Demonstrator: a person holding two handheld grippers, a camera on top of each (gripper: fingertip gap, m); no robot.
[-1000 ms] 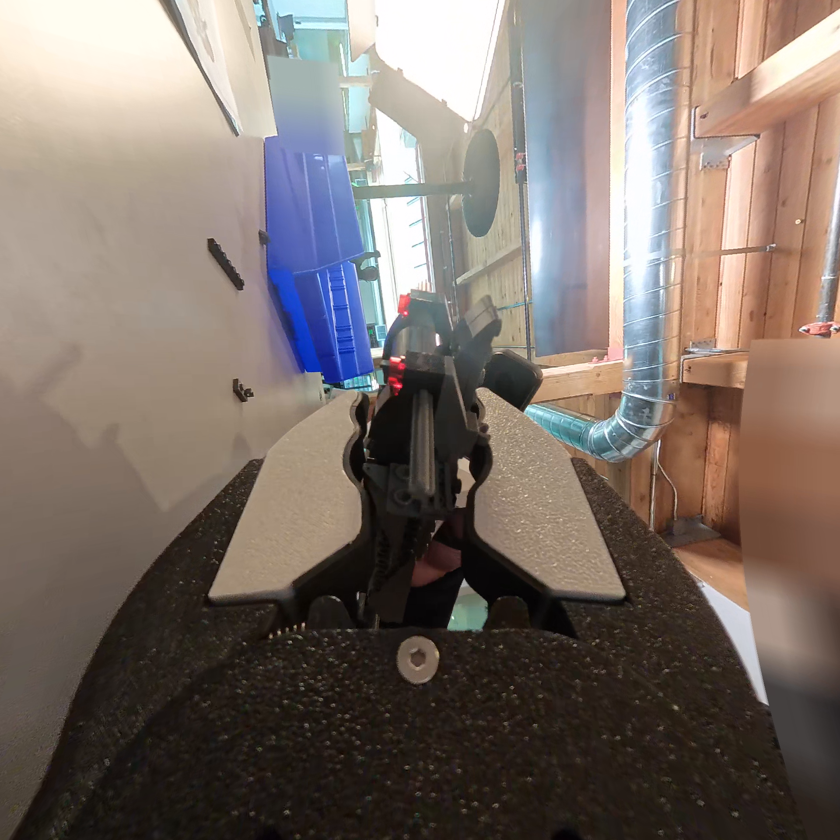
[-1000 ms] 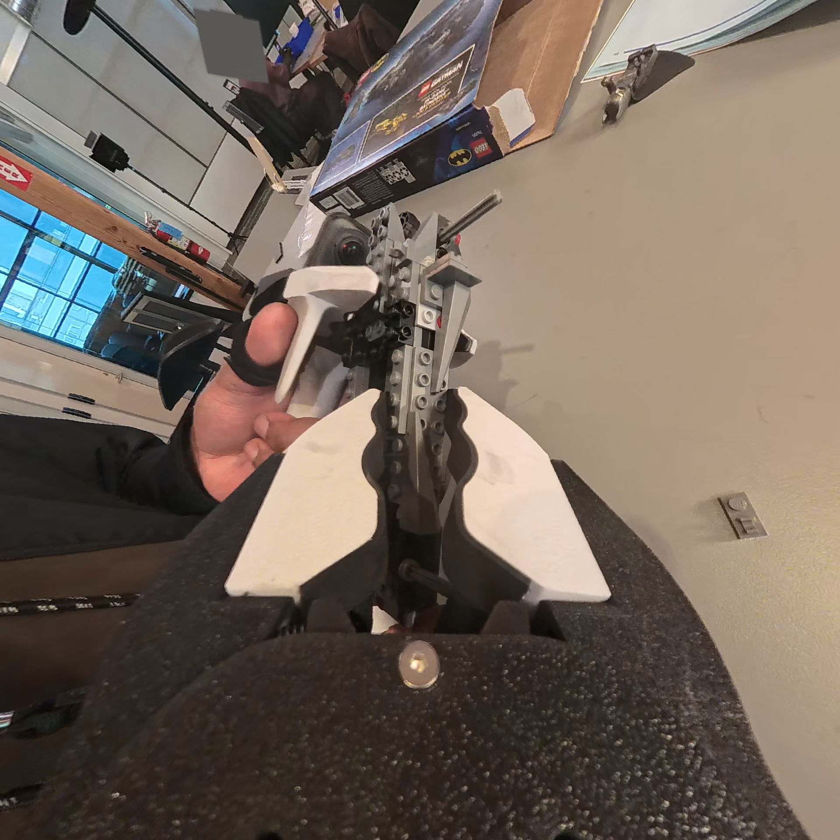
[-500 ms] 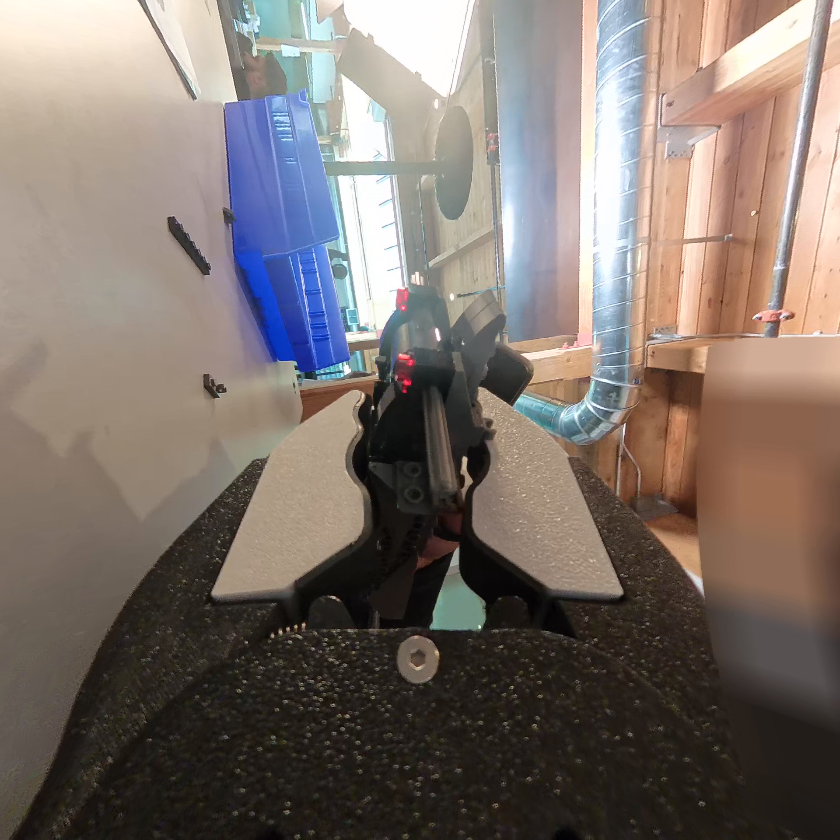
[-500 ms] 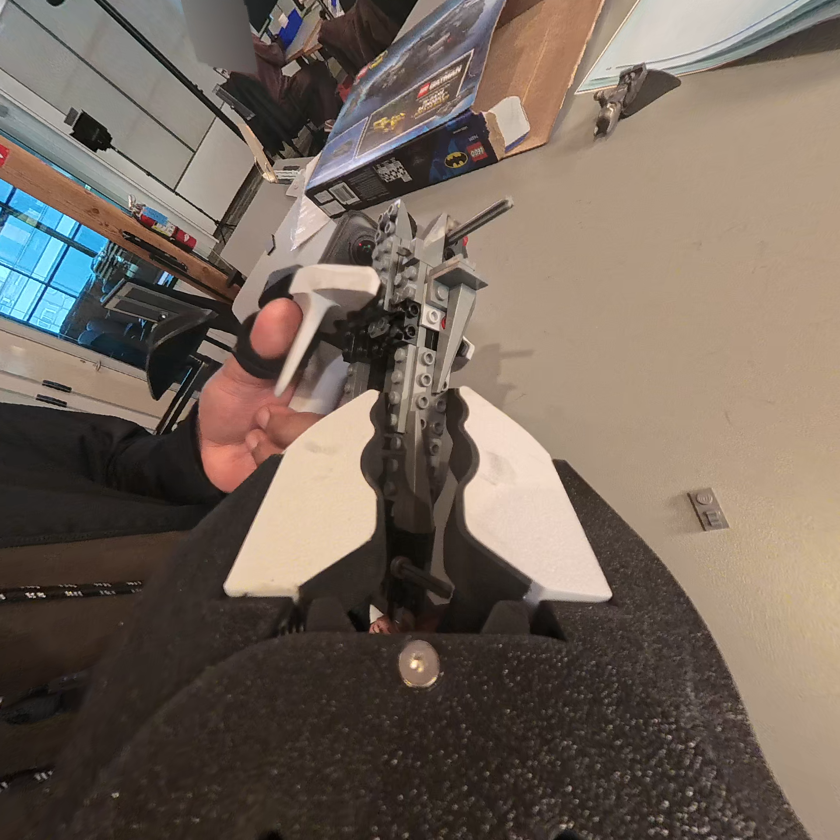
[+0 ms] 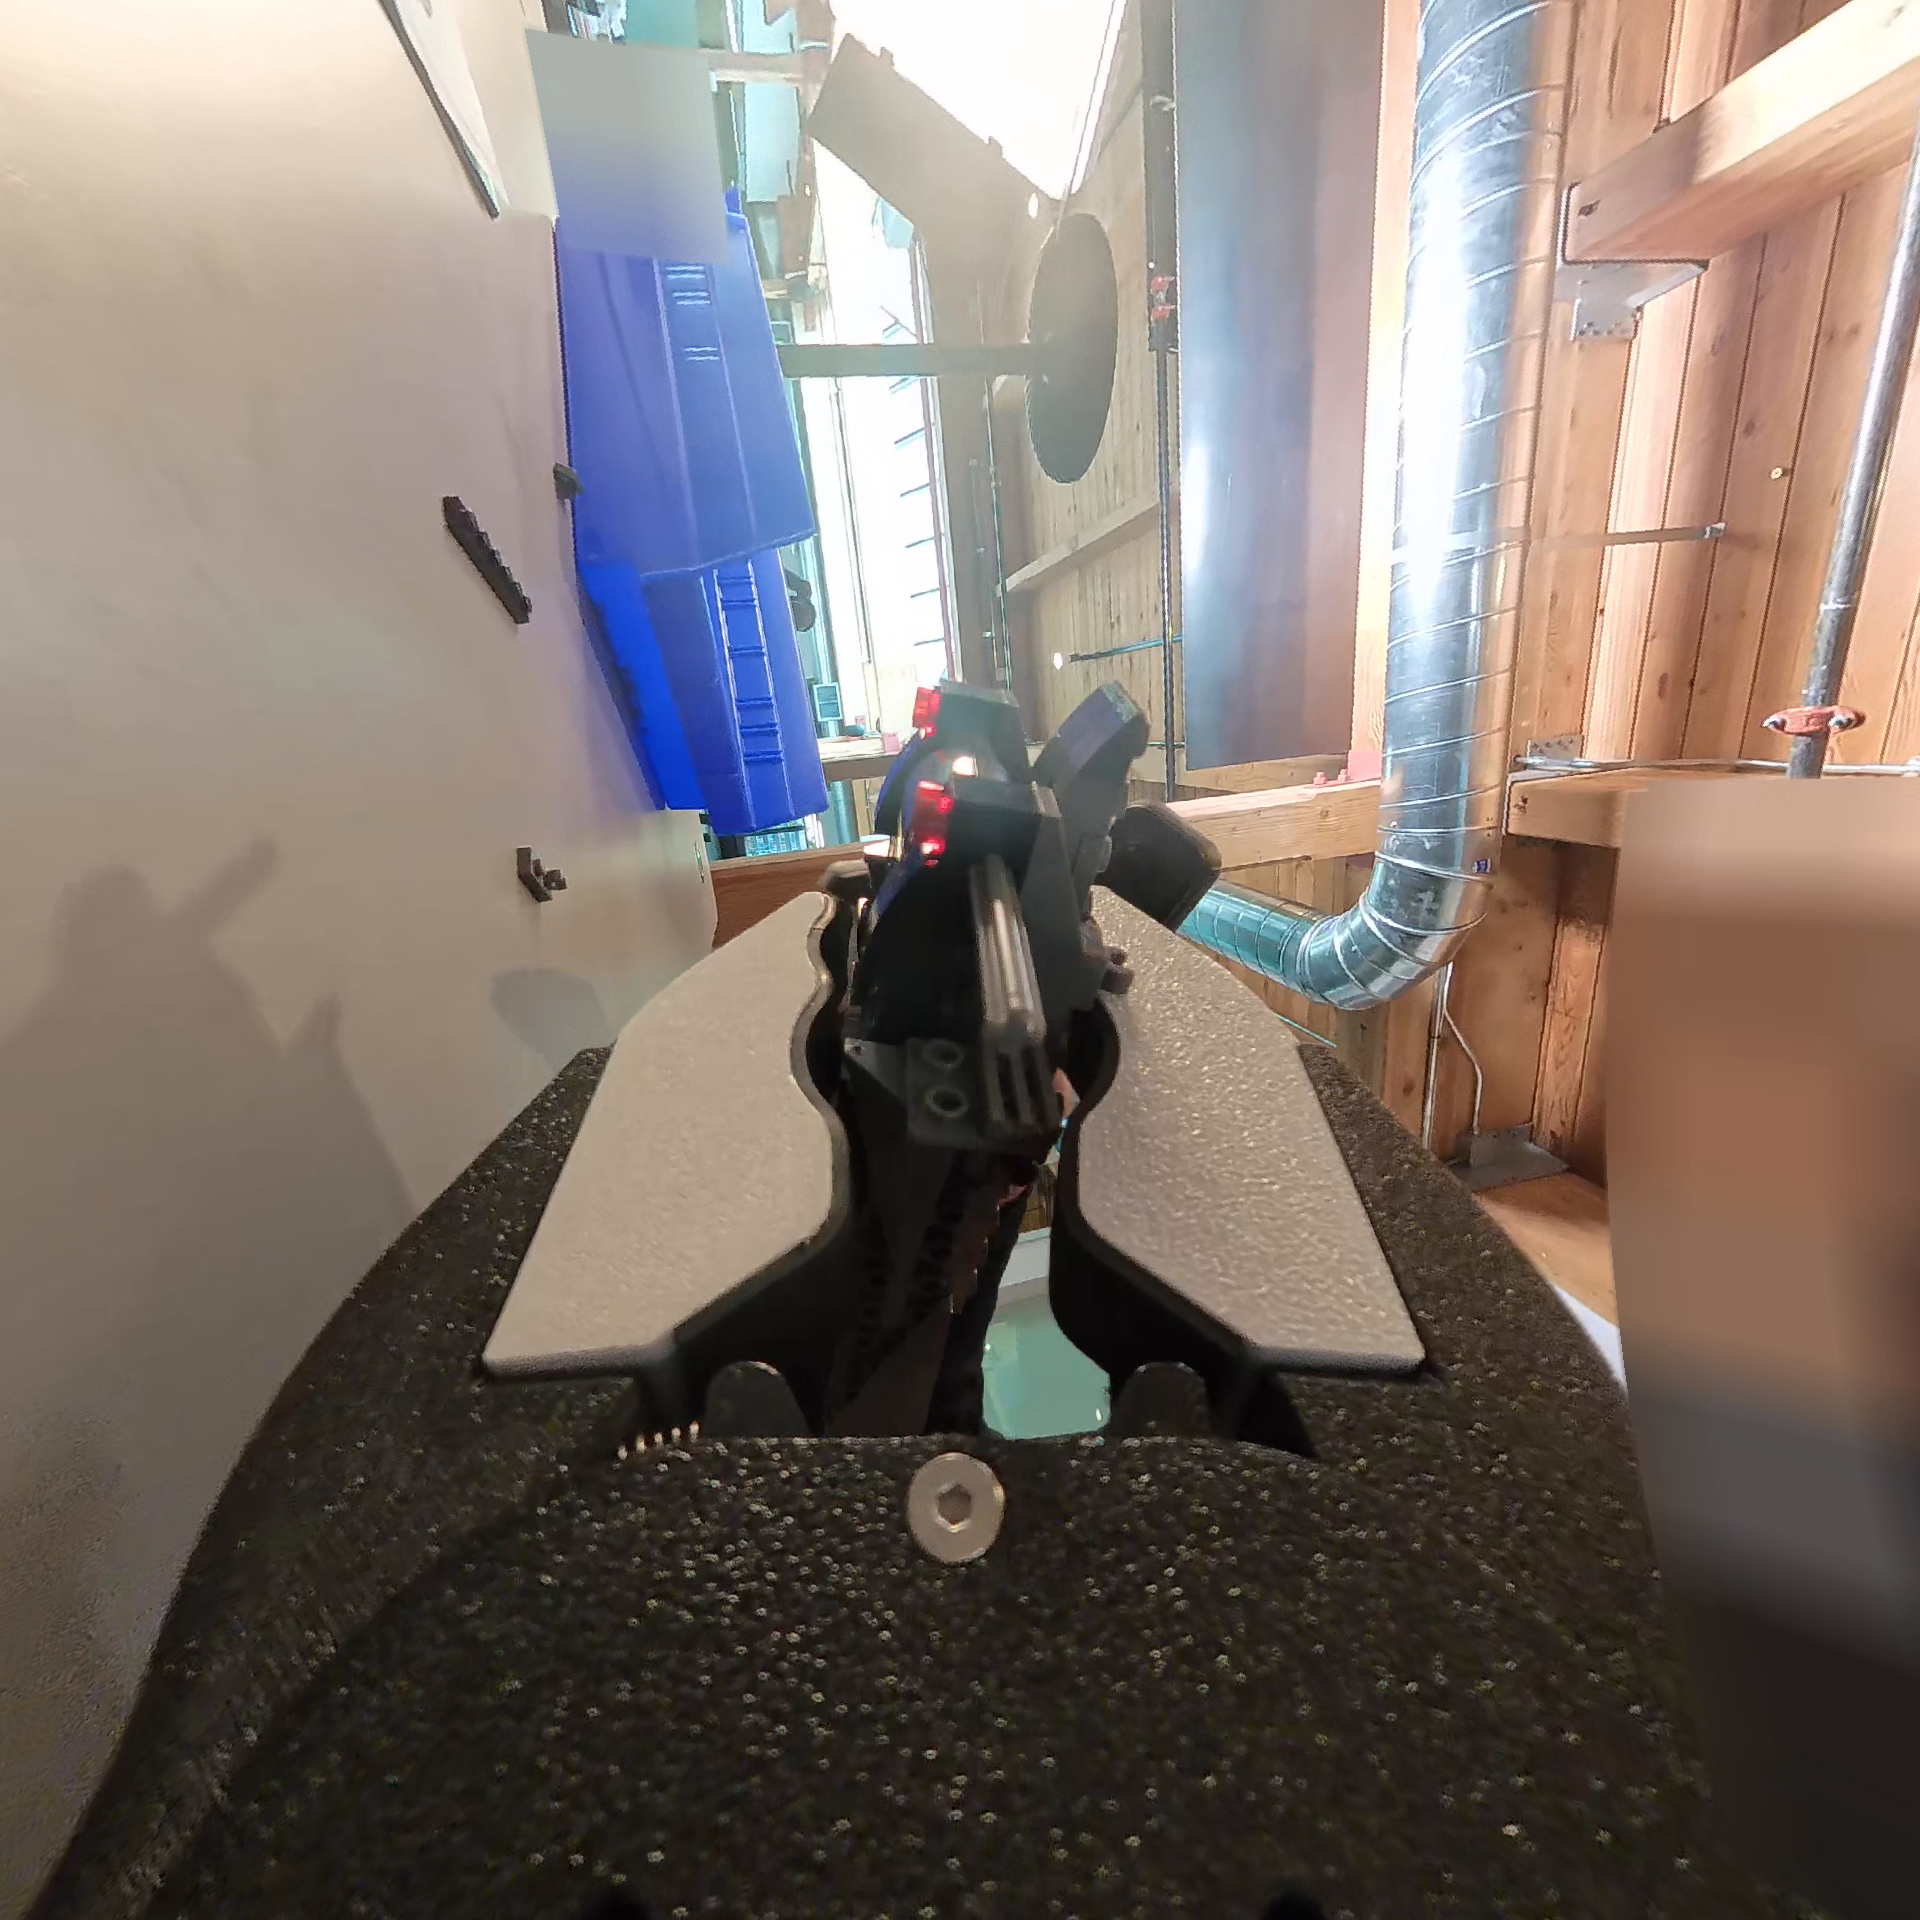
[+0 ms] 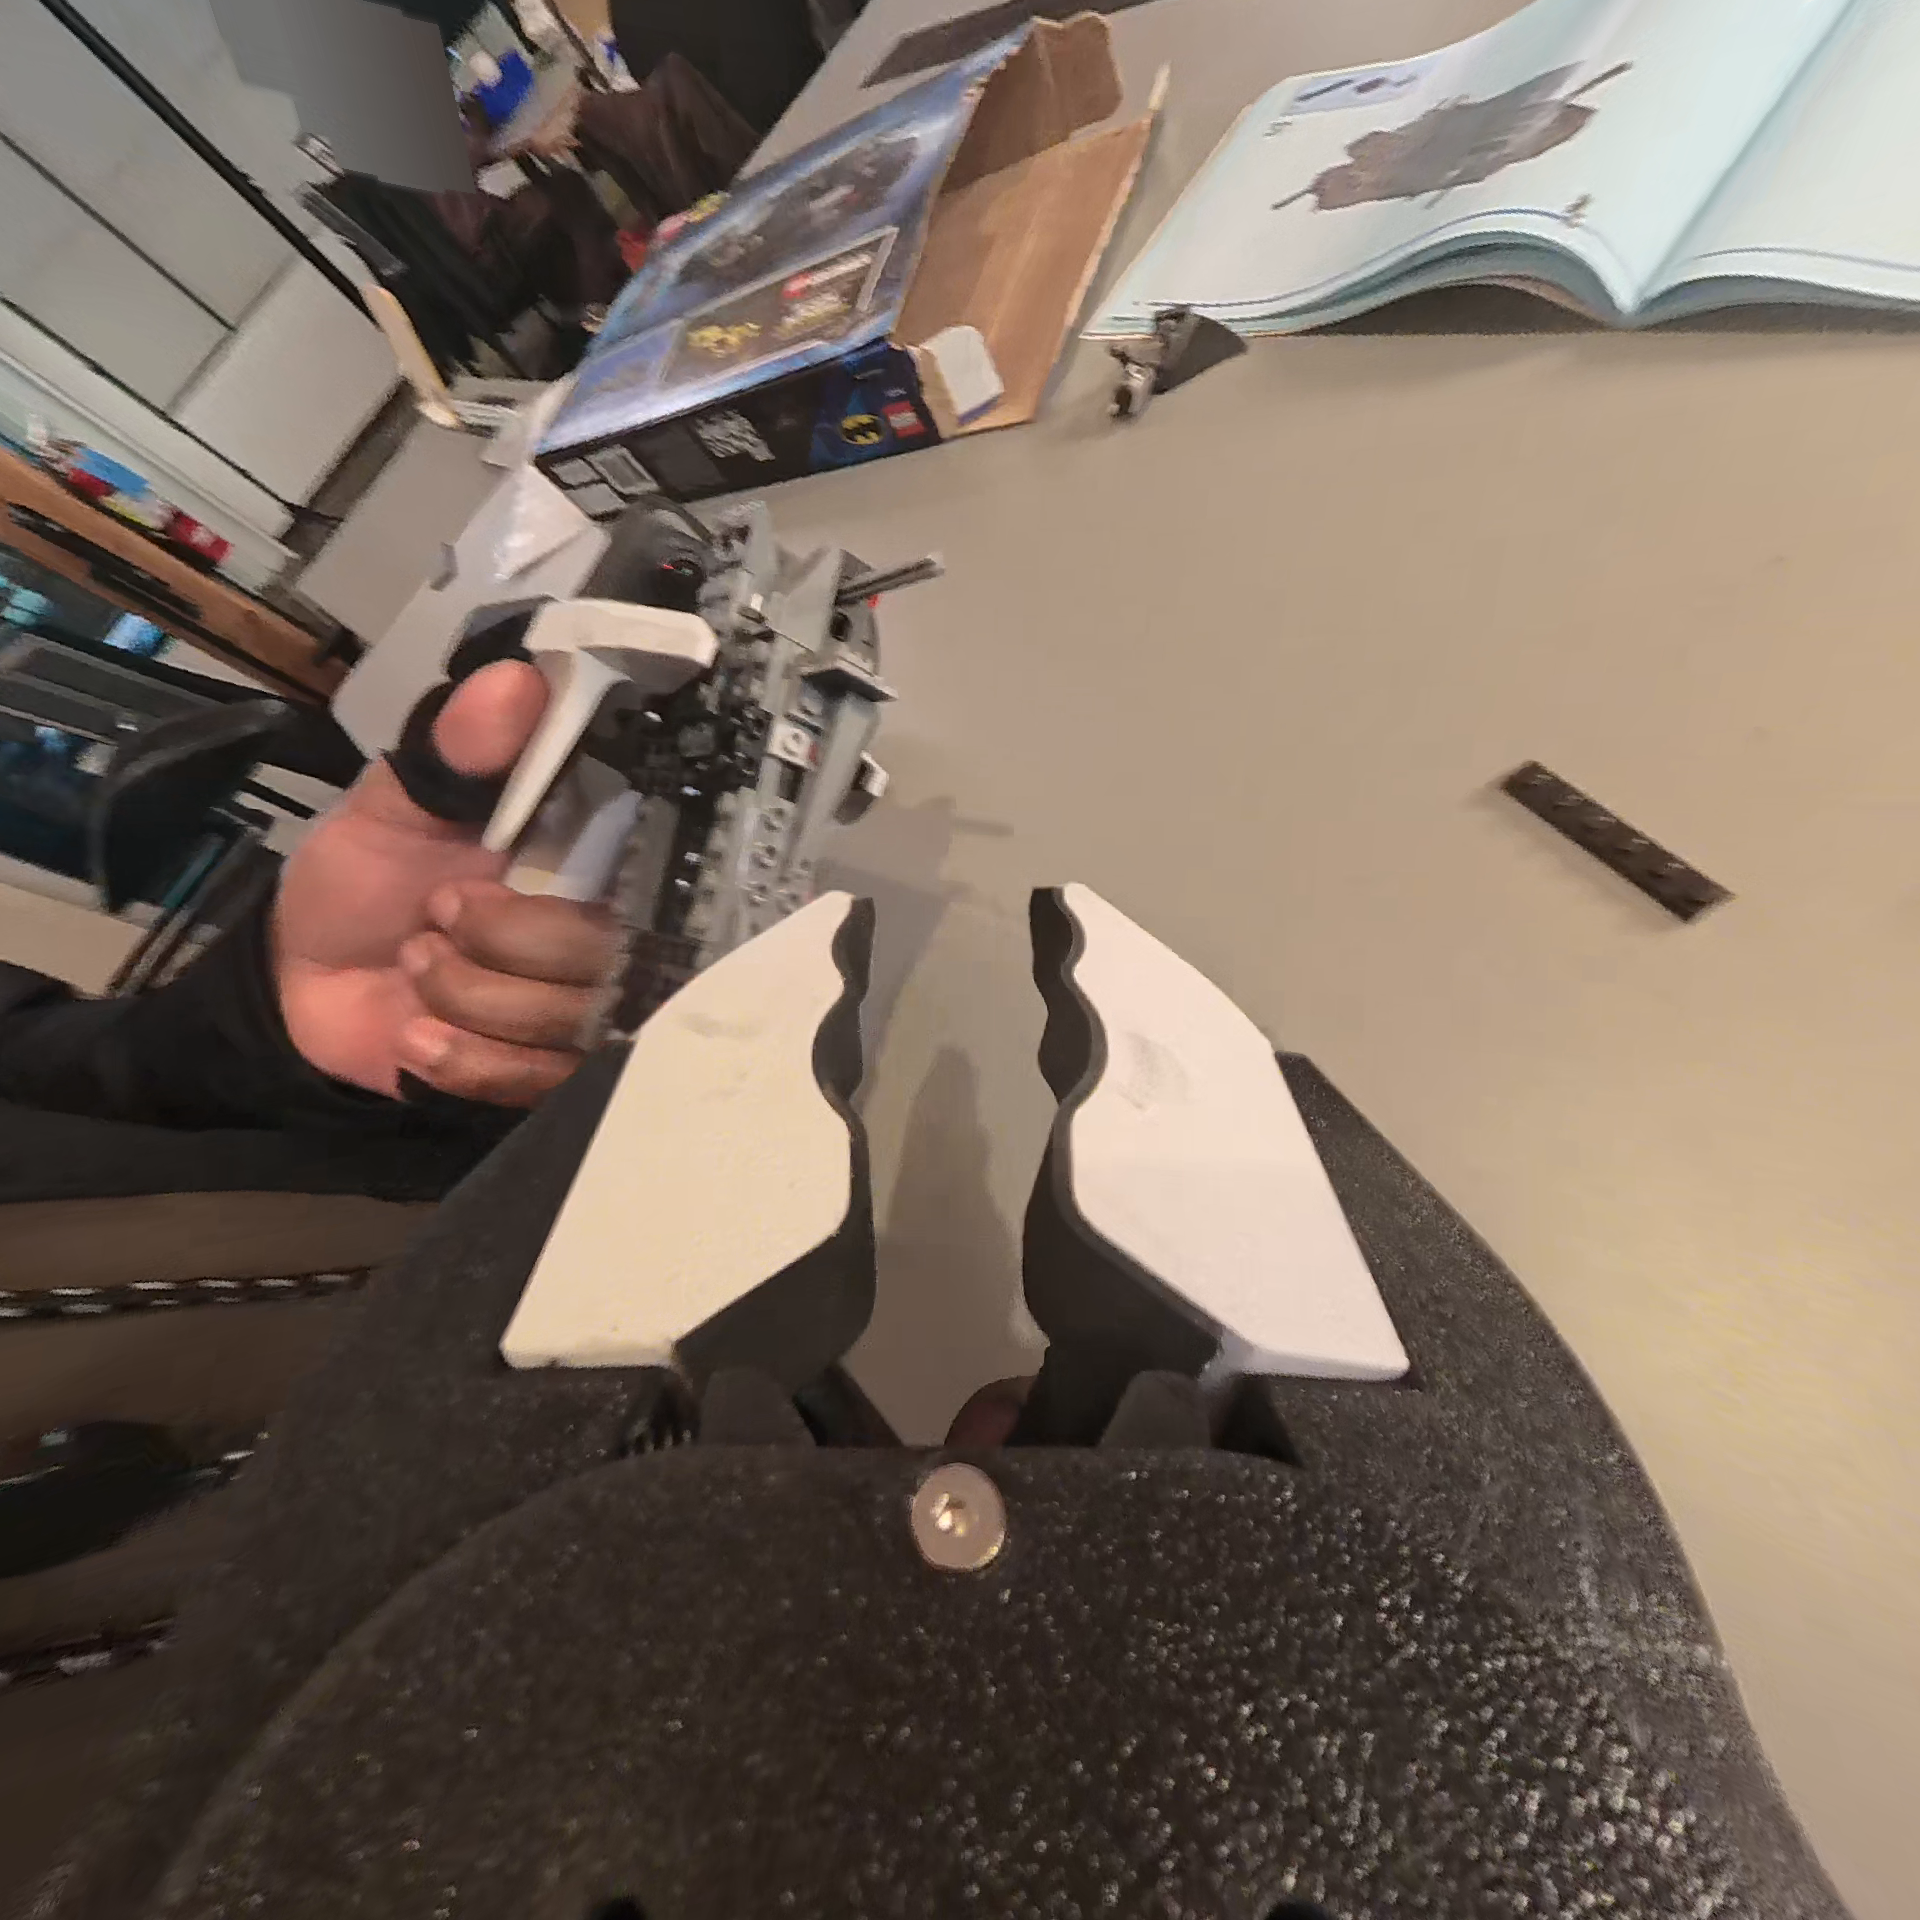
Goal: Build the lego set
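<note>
My left gripper (image 5: 961, 914) is shut on a dark grey and black brick model (image 5: 997, 831) with small red pieces, held up off the table with the pads pressed on both sides. The model also shows in the right wrist view (image 6: 774, 769), gripped by the left gripper's white finger (image 6: 613, 644) with a person's hand (image 6: 416, 935) behind it. My right gripper (image 6: 951, 904) is open and empty. It sits just right of the model, above the beige table (image 6: 1351, 623).
A long black plate (image 6: 1616, 840) lies on the table to the right. A printed box (image 6: 790, 343), an open booklet (image 6: 1507, 187) and a small grey piece (image 6: 1143, 358) lie farther off. Blue bins (image 5: 686, 468) and loose black pieces (image 5: 486, 558) show in the left view. Some 5 centimetres of space lies between my two pairs of fingers. From the right gripper's tips to the long black plate (image 6: 1616, 840) is close to 12 centimetres.
My right gripper was shut on the model; it has opened, let go and drawn away to the right. The left gripper still holds the model.
</note>
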